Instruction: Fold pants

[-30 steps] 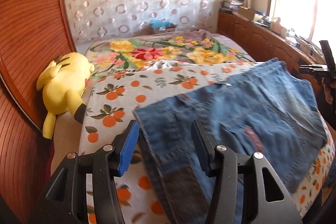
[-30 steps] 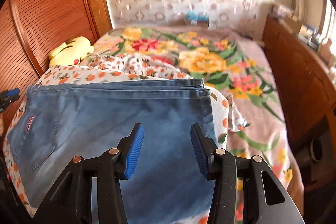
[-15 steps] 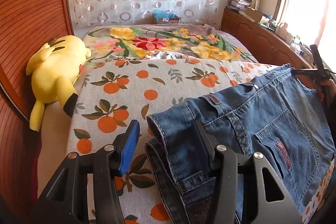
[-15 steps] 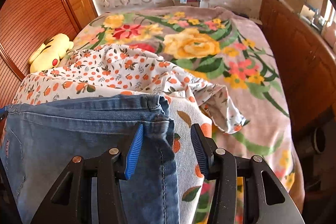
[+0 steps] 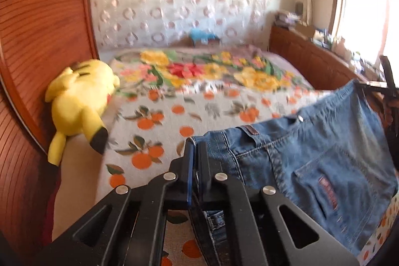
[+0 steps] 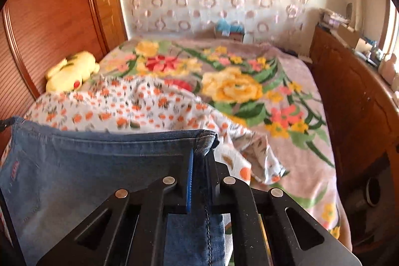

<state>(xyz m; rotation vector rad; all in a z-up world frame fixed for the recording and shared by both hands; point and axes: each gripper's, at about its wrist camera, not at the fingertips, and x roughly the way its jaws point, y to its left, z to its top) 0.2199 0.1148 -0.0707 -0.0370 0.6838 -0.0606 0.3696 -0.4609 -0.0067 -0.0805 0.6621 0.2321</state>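
Note:
Blue denim pants [image 5: 311, 161] hang stretched between my two grippers above the bed, back pocket facing the left wrist view. My left gripper [image 5: 197, 148] is shut on the left corner of the waistband. My right gripper [image 6: 200, 158] is shut on the other waistband corner of the pants [image 6: 82, 171]. The right gripper also shows at the far right edge of the left wrist view [image 5: 387, 86]. The legs hang below and are hidden.
An orange-print sheet [image 5: 169, 121] lies over a floral bedspread [image 6: 249, 81]. A yellow plush toy [image 5: 79, 101] lies by the wooden headboard [image 5: 37, 41] at left. A wooden cabinet [image 6: 349, 91] runs along the right. A blue box [image 6: 229, 28] sits at the far wall.
Both grippers have closed on the waistband corners of the pants, and the pants have been lifted off the sheet and pulled taut between them.

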